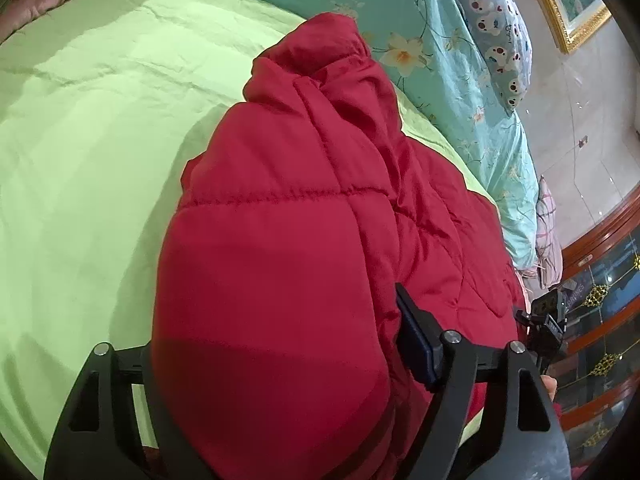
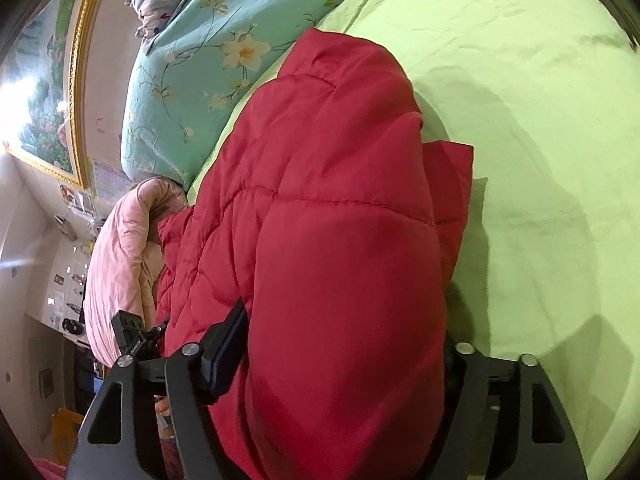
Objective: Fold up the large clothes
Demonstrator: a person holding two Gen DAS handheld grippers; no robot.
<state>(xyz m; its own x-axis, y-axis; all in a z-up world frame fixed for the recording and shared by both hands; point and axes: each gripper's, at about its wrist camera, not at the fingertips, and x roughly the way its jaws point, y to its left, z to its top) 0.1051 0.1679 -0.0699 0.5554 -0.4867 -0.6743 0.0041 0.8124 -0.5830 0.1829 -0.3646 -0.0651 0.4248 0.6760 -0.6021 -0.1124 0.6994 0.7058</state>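
A red quilted puffer jacket [image 1: 304,208] lies folded in a thick bundle on the light green sheet [image 1: 92,128]. My left gripper [image 1: 276,320] straddles the near end of the bundle with its jaws wide. Its right finger [image 1: 416,340] stands beside the fabric; the left finger is hidden behind the bulging jacket. In the right wrist view the same jacket [image 2: 320,184] fills the middle. My right gripper [image 2: 344,328] also stands open around its near end. Only its left finger [image 2: 228,344] shows; the other is hidden by the red fabric.
A teal floral quilt [image 1: 448,56] and a patterned pillow [image 1: 496,36] lie beyond the jacket. A pink quilt [image 2: 124,256] is bunched at the jacket's left. A framed painting [image 2: 44,92] hangs on the wall. A wooden cabinet [image 1: 600,320] stands beside the bed.
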